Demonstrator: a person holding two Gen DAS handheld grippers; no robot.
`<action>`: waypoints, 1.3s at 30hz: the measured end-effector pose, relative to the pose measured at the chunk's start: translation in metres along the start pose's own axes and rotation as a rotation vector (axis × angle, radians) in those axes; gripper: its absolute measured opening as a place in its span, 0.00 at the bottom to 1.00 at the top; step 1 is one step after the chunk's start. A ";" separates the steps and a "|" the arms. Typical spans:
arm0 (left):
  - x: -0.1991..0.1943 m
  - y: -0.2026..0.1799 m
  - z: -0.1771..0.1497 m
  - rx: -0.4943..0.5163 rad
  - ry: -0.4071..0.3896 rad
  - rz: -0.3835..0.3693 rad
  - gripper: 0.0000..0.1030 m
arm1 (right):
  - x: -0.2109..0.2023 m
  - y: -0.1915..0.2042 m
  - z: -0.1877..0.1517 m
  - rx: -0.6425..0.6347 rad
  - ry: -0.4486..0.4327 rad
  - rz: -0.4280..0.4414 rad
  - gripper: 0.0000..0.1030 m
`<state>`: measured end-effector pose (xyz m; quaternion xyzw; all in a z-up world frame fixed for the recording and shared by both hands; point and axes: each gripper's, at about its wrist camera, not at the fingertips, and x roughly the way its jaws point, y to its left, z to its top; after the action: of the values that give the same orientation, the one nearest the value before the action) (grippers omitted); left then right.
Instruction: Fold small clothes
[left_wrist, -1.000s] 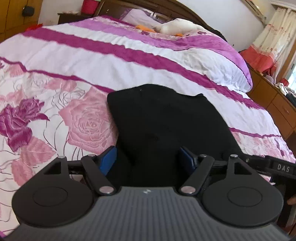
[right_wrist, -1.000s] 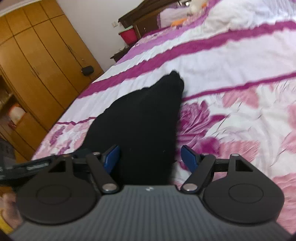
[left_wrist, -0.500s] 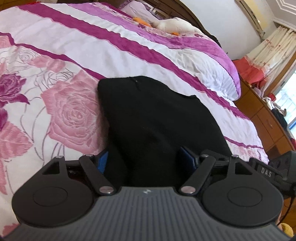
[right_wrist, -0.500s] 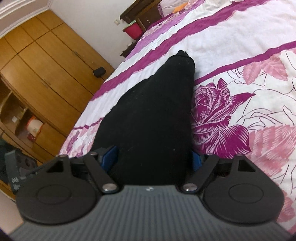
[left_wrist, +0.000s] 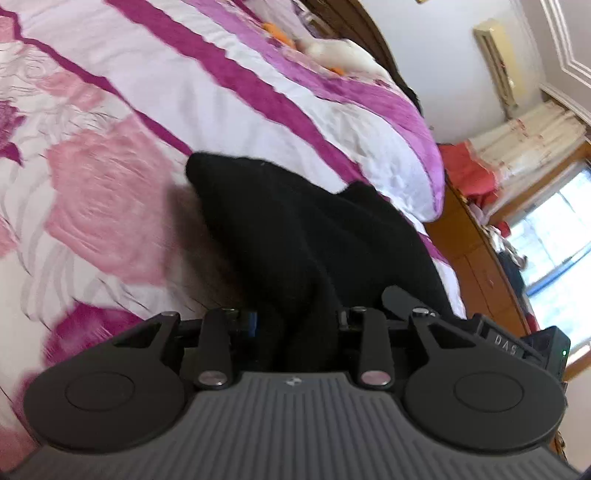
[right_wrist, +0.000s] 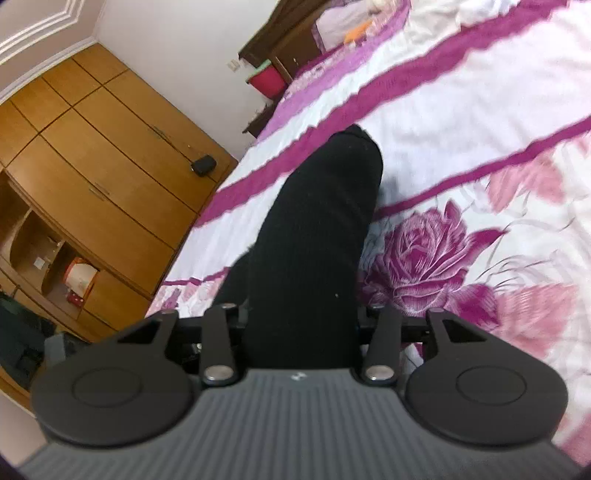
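Since the earlier frames, both tools have been closed inward and raised. One edge of the black ribbed knit garment (left_wrist: 295, 236) is clenched by the left tool (left_wrist: 295, 325), the other end by the right tool (right_wrist: 301, 325). Lifted near the tools, the soft cloth trails onto the bed's rose-printed, magenta-striped quilted cover (right_wrist: 461, 122), beside a pink rose.

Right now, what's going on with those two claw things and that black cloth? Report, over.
Left gripper shut on black knit garment. Right gripper shut on it too. Garment lifted above floral bedspread. Nothing blocking.
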<state>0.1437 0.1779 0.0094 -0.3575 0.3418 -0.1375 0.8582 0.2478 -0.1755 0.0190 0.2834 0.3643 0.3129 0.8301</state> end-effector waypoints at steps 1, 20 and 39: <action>0.000 -0.006 -0.004 -0.004 0.011 -0.018 0.36 | -0.010 0.000 0.000 -0.002 -0.007 -0.007 0.45; 0.008 -0.083 -0.110 0.300 0.128 0.166 0.47 | -0.102 -0.060 -0.076 0.040 -0.040 -0.246 0.56; -0.067 -0.139 -0.151 0.456 0.023 0.316 0.51 | -0.180 0.000 -0.095 -0.205 -0.124 -0.335 0.64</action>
<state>-0.0071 0.0330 0.0632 -0.0956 0.3633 -0.0793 0.9234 0.0766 -0.2829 0.0410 0.1515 0.3209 0.1878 0.9159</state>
